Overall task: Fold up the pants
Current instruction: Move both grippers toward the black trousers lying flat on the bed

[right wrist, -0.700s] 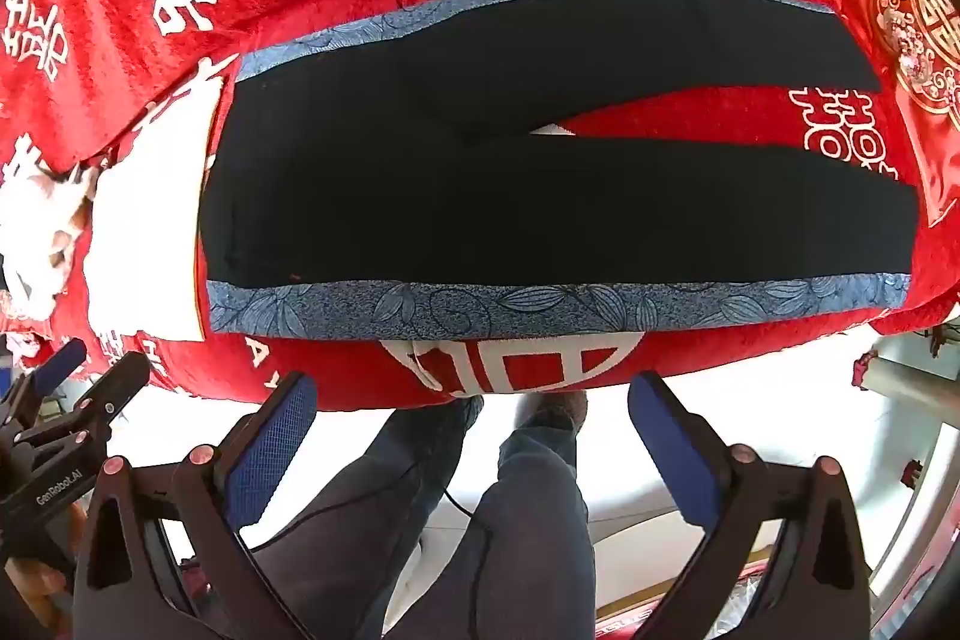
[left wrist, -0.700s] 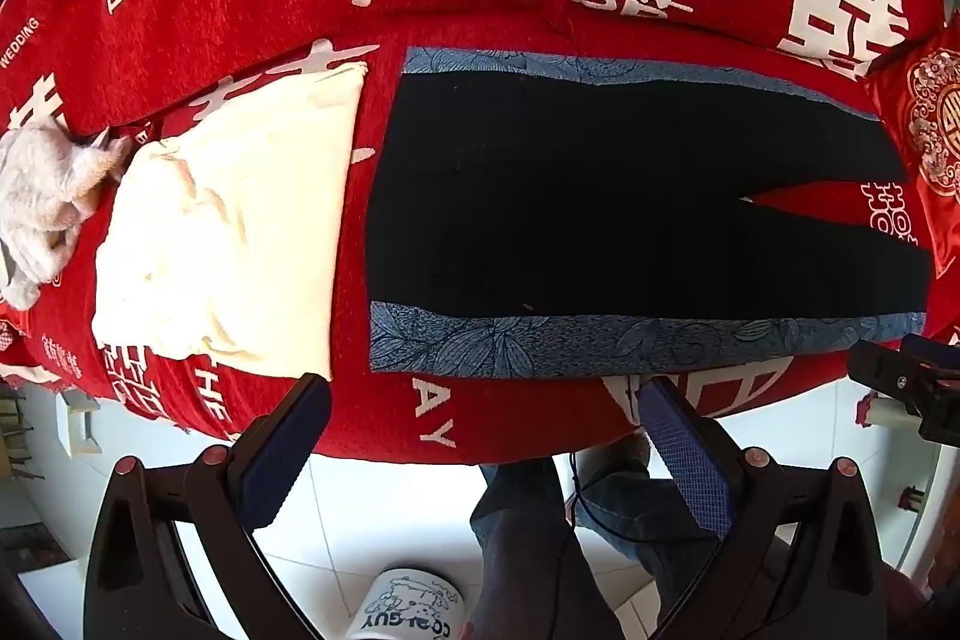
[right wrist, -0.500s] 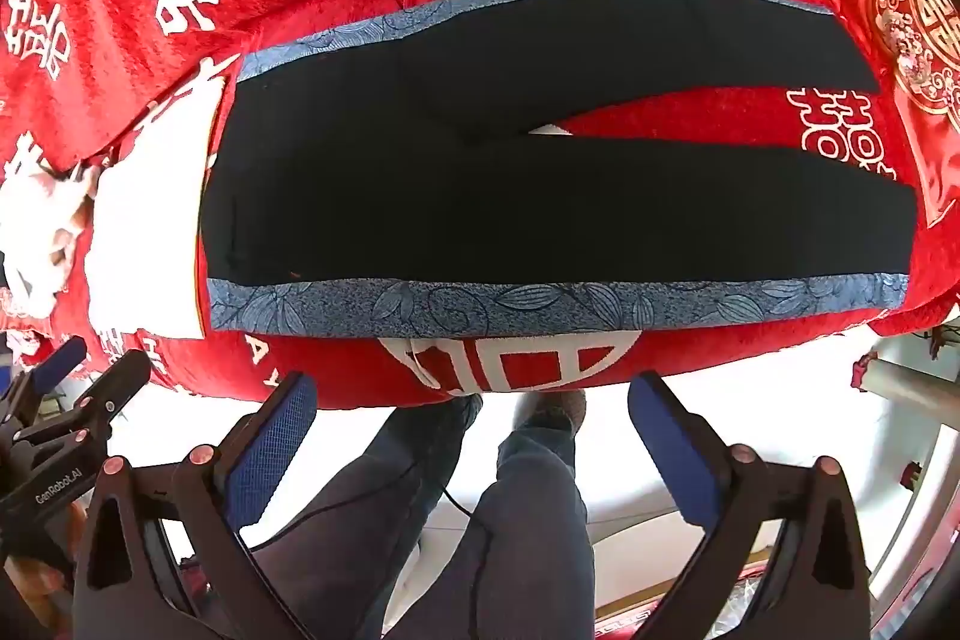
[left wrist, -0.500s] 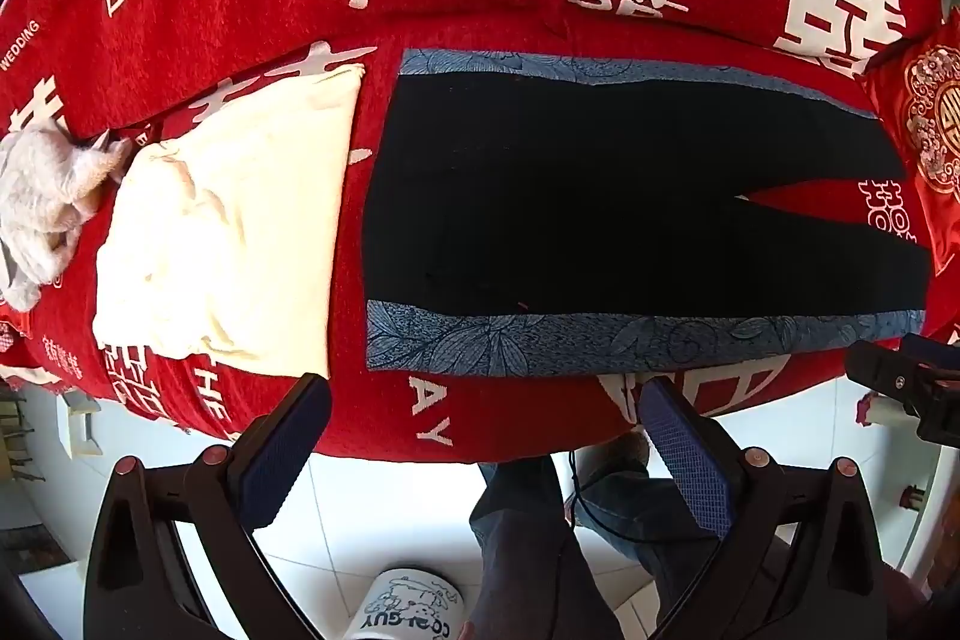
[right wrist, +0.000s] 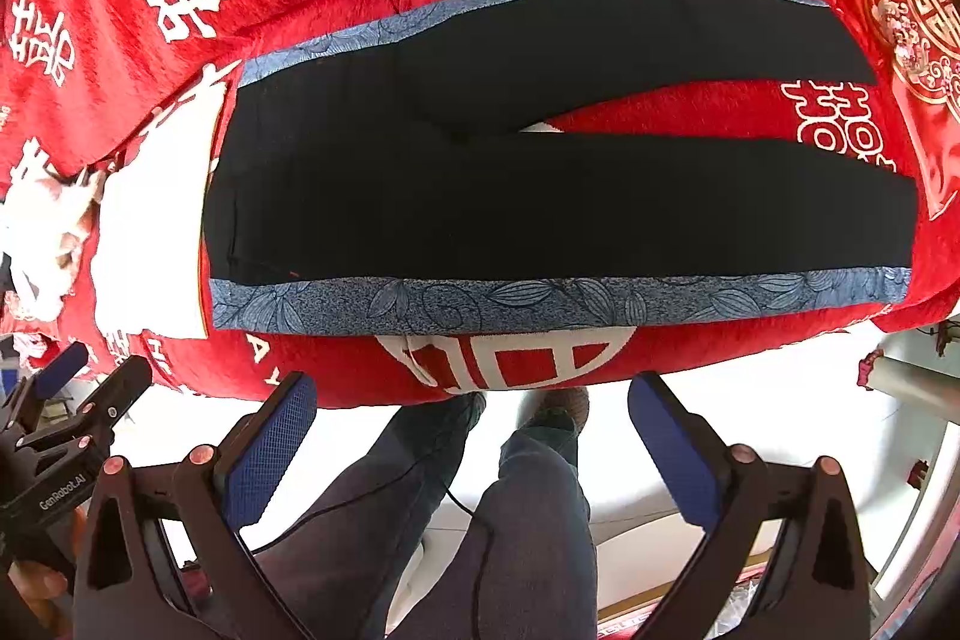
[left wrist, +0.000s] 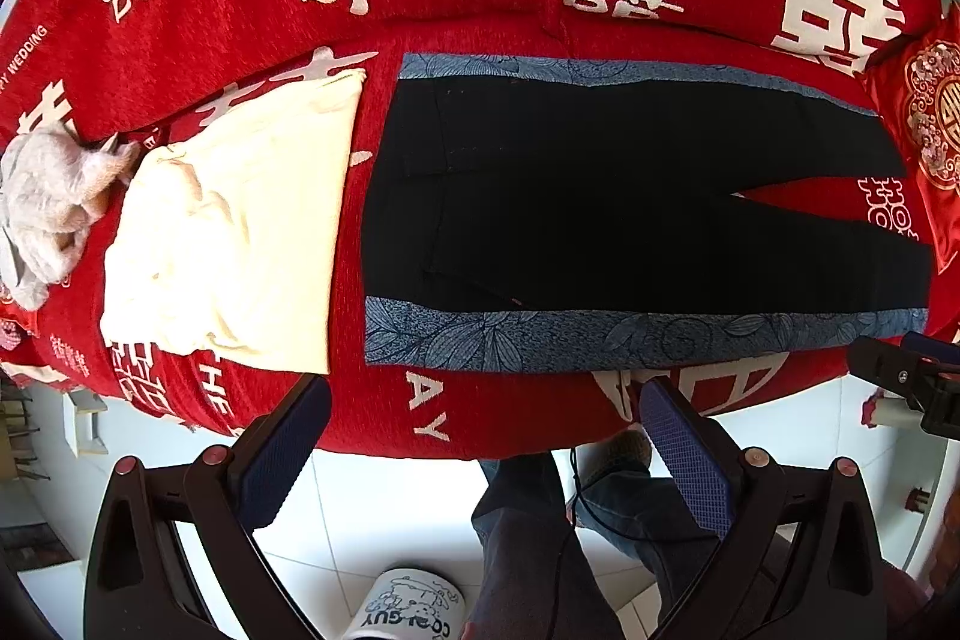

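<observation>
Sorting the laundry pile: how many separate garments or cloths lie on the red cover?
3: black pants spread flat in the middle, a cream folded cloth beside their waistband, and a pale crumpled piece at the far left edge. More may lie out of view.

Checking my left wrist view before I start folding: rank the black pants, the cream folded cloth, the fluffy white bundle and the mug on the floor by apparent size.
1. black pants
2. cream folded cloth
3. fluffy white bundle and mug: unsure, both cut off by the frame edge.
</observation>
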A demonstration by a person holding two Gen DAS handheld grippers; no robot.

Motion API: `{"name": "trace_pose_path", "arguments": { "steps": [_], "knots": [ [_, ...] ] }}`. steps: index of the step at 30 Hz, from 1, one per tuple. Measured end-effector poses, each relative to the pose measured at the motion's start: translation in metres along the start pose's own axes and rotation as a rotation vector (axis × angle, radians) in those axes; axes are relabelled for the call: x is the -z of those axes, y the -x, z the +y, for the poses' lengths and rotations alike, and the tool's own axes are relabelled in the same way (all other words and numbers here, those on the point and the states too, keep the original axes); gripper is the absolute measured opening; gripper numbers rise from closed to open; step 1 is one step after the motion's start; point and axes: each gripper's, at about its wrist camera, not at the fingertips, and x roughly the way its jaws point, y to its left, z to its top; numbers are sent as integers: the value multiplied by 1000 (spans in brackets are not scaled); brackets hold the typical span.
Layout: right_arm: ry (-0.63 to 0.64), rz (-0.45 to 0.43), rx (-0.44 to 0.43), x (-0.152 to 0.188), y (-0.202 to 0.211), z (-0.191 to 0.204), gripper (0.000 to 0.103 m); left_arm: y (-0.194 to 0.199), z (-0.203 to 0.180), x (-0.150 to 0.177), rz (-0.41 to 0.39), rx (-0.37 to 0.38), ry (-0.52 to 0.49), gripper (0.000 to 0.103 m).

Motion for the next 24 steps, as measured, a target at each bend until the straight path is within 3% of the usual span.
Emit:
{"name": "trace_pose_path", "arguments": {
  "steps": [16, 24],
  "knots": [
    [26, -18, -25, 6, 14, -24, 103, 17, -21, 16, -23, -49, 38, 103],
    [53, -10, -35, 15, 18, -35, 103, 23, -32, 33, 49, -88, 66, 103]
  ]
}}
